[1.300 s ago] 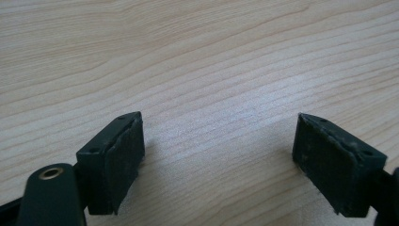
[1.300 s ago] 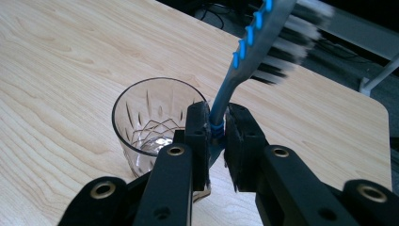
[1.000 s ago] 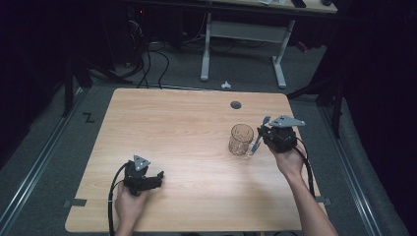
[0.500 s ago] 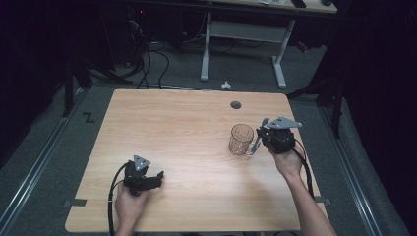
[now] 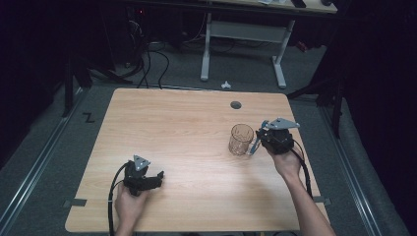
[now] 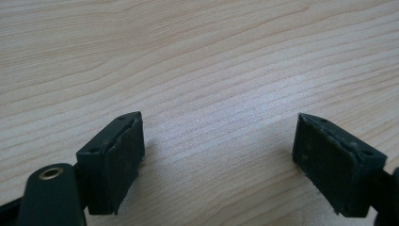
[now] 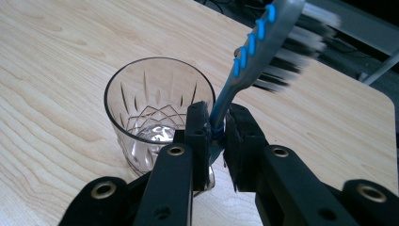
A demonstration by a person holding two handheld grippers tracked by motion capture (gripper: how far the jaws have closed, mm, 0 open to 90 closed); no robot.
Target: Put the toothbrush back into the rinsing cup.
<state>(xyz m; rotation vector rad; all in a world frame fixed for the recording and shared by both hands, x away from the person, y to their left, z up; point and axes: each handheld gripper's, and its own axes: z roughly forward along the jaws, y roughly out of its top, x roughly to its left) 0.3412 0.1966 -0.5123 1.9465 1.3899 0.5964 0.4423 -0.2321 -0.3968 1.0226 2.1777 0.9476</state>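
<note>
The room around the wooden table [image 5: 192,132] is lying dark, with grey carpet underfoot, a white-legged desk frame [image 5: 243,46] standing beyond the table's far edge and black cables [image 5: 147,59] trailing on the floor past its far left corner. The table itself is showing pale, even grain, with a round cable hole [image 5: 236,104] near its far edge.

Toward the table's right side a cut-glass tumbler [image 5: 241,139] is standing upright. Just beside it, on the side toward the table's right edge, the right gripper [image 7: 217,127] is pinching a grey and blue toothbrush [image 7: 249,52] by its handle, jaws pressed tight on it, bristle head pointing up and away past the tumbler's rim. Near the table's front left, the left gripper [image 6: 219,150] is resting low over bare wood with its jaws spread wide and nothing between them.

The likeliest trouble, as I judge it, is the brush striking the tumbler's rim or wall as it is being brought over: the glass is light-looking and unsupported, so a sideways nudge could be tipping or sliding it. The narrow handle could also be twisting between the pads, leaving the brush landing outside the glass.
</note>
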